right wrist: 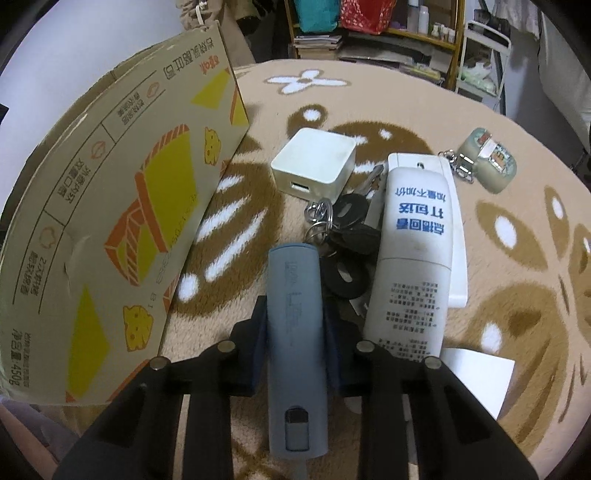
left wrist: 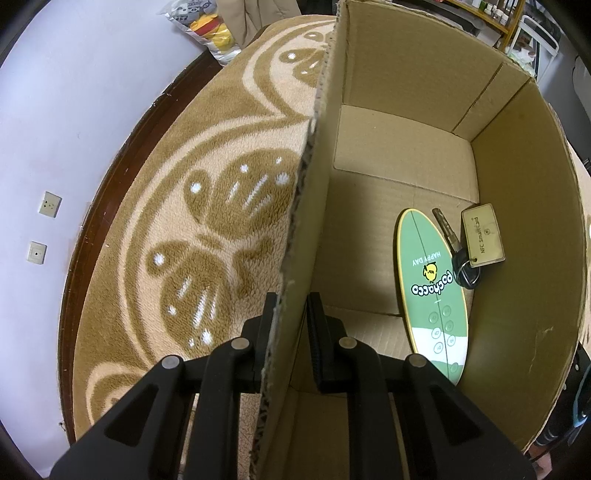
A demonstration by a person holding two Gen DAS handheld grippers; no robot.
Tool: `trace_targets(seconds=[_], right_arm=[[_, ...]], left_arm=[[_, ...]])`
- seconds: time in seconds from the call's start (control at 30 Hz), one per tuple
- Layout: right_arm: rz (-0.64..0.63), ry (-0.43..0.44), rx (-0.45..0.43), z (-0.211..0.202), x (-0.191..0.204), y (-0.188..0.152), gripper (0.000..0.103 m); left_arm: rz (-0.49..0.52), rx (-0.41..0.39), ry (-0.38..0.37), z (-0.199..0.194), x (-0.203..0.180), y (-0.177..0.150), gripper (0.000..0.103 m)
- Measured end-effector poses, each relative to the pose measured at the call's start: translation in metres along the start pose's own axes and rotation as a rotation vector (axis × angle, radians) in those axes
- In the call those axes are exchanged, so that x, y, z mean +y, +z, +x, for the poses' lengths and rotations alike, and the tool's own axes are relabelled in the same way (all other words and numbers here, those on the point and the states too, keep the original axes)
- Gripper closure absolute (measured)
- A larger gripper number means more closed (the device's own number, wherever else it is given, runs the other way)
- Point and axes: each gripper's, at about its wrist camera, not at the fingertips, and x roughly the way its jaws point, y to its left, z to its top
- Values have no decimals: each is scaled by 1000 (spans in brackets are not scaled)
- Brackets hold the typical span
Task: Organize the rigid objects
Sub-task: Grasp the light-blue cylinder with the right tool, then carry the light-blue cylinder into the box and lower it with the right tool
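My left gripper (left wrist: 291,306) is shut on the near wall of an open cardboard box (left wrist: 314,206), one finger outside and one inside. In the box lie a green oval Pochacco board (left wrist: 432,291), and a key (left wrist: 448,236) with an NFC card tag (left wrist: 482,234). My right gripper (right wrist: 295,321) is shut on a grey-blue cylindrical device (right wrist: 295,332) and holds it above the patterned cloth. The box's printed outer side (right wrist: 122,229) stands to its left. Ahead lie a white cube charger (right wrist: 314,164), a bunch of black keys (right wrist: 345,243), a white tube (right wrist: 413,266) and a small keychain case (right wrist: 487,162).
A brown and cream fleece cloth (right wrist: 517,277) covers the round table with a dark wood rim (left wrist: 107,206). A white paper slip (right wrist: 476,380) lies at the right. A flat white remote (right wrist: 456,229) sits under the tube. Shelves (right wrist: 406,33) stand behind.
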Motion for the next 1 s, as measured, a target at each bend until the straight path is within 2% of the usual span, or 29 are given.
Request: trace_targets(seconds=[0.27, 0.4, 0.73, 1.0], right_arm=[[41, 3, -36, -14, -6, 7, 74], [53, -7, -85, -28, -7, 17, 74], [75, 4, -159, -51, -5, 55, 74], [39, 33, -211, -68, 17, 89, 74]], left_arm=[[1, 0, 2, 0, 0, 0, 89], [2, 0, 2, 0, 0, 0, 89], [-9, 0, -8, 1, 3, 0, 89], [-4, -2, -6, 1, 3, -1, 89]])
